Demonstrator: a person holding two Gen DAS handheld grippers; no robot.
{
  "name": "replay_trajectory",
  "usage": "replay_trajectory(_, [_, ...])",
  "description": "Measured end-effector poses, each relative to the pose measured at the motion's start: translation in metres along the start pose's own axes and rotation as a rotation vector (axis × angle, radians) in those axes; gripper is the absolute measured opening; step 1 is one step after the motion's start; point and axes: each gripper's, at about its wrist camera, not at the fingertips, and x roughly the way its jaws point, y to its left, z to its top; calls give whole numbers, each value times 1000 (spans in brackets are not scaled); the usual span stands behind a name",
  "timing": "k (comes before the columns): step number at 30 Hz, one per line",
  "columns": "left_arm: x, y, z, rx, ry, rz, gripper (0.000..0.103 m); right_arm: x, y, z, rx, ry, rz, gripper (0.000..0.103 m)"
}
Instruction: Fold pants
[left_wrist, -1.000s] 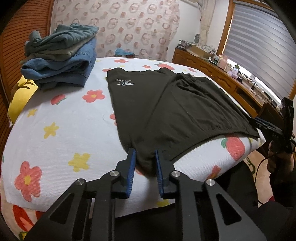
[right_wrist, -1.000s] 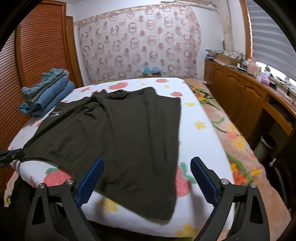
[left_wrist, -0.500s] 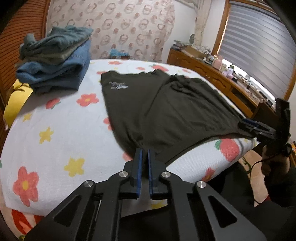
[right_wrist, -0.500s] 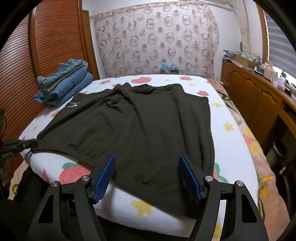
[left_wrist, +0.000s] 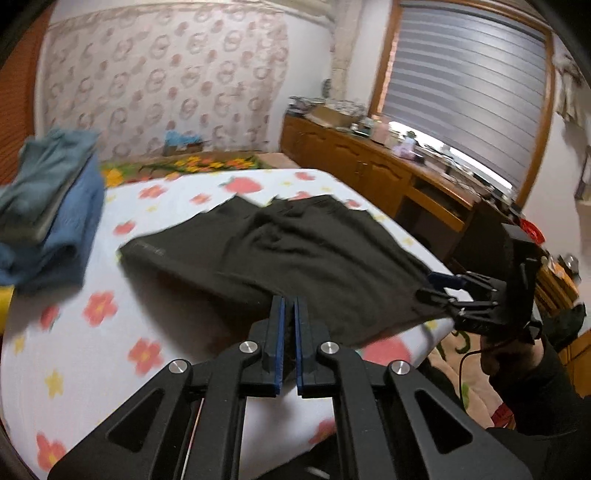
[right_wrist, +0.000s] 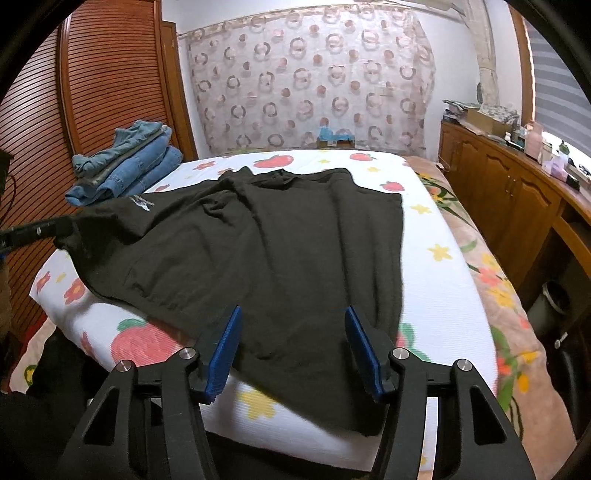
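Dark pants lie spread on the flowered bed. My left gripper is shut on the near left edge of the pants and holds that edge lifted off the bed; it shows at the left of the right wrist view. My right gripper is open, its blue pads either side of the pants' near hem. In the left wrist view the right gripper sits at the pants' right edge.
A stack of folded jeans and clothes lies at the bed's far left corner. A wooden cabinet runs along the right under a window with blinds. A slatted wooden door stands left. A patterned curtain hangs behind.
My left gripper closed on the pants' edge and lifted it up and toward the middle. My right gripper narrowed its opening and moved in over the near hem.
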Motion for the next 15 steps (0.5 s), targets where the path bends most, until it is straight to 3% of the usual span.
replay_trajectory(5, [25,-18,23,50,11,-39,6,-1,0,8,-7,-4,1,57])
replay_trajectory(15, [52,-47,40,81,52,-83,6,1,1,8,-3,8,11,56])
